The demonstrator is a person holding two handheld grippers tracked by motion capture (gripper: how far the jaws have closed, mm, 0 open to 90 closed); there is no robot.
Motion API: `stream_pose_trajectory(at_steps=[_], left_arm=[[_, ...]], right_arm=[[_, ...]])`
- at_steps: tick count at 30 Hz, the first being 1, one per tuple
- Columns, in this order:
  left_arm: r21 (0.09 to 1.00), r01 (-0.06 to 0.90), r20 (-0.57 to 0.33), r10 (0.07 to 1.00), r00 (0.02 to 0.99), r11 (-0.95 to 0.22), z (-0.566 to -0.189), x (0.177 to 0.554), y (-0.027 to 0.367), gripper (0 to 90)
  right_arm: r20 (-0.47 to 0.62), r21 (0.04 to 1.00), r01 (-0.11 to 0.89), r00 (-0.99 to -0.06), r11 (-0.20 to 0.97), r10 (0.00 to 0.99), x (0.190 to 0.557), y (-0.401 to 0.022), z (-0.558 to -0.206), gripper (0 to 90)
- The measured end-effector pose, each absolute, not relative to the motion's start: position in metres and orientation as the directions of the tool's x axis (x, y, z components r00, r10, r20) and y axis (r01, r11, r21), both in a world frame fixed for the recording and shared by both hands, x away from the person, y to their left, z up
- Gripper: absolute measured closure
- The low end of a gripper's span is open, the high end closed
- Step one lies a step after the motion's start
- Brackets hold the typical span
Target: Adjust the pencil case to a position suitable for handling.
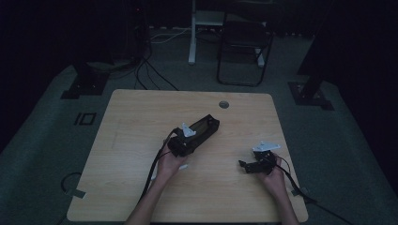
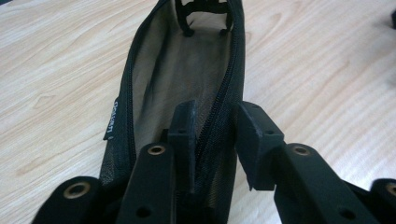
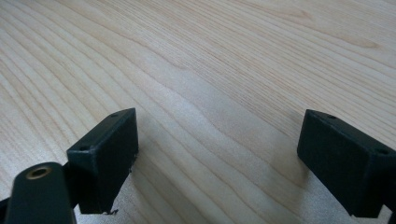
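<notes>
Wooden counter [image 1: 141,122] in a dark room. A black mesh pouch [image 1: 202,127] lies near frame centre in the high view, long axis running from lower left to upper right.

Left gripper [image 1: 184,140]: at the pouch's lower-left end, held by the left hand [image 1: 170,164]. In the left gripper view [image 2: 215,128] the jaws stand partly apart, with the pouch's zipper edge [image 2: 219,98] running up between them. The left jaw sits on the mesh; the right jaw is just beside the pouch, over bare wood. Cannot tell whether they actually pinch the fabric. The pouch mouth gapes, beige mesh lining visible, a white label [image 2: 111,119] on its left seam, a black clip [image 2: 205,14] at the far end at top of frame.

Right gripper [image 1: 248,165]: lower right of the high view, held by the right hand [image 1: 273,177], well apart from the pouch. In the right gripper view [image 3: 217,154] the jaws are spread wide, bare wood between them.

A folding chair [image 1: 244,47] stands beyond the counter, top centre.
</notes>
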State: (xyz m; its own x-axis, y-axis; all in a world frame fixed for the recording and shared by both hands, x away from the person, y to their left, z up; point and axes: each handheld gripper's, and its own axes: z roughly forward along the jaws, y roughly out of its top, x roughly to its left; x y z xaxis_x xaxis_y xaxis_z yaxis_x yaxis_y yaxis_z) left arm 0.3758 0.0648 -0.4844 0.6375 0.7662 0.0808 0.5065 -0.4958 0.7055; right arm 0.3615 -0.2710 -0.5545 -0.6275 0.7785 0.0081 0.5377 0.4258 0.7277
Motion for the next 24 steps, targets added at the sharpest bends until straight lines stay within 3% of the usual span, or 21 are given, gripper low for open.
stream_pose_trajectory(at_steps=[10,17,24], left_arm=[[0.693,0.455,0.146,0.727,0.671,-0.559,-0.487,0.357,0.095,61.9],[0.696,0.466,0.170,0.756,0.633,-0.547,-0.487,0.349,0.119,55.0],[0.709,0.499,0.166,0.806,0.568,-0.498,-0.483,0.350,0.146,53.7]], right_arm=[[0.007,0.728,0.537,-0.628,0.427,0.778,0.362,-0.271,-0.554,12.6],[0.007,0.728,0.537,-0.628,0.427,0.778,0.362,-0.271,-0.554,12.6],[0.007,0.728,0.537,-0.628,0.427,0.778,0.362,-0.271,-0.554,12.6]])
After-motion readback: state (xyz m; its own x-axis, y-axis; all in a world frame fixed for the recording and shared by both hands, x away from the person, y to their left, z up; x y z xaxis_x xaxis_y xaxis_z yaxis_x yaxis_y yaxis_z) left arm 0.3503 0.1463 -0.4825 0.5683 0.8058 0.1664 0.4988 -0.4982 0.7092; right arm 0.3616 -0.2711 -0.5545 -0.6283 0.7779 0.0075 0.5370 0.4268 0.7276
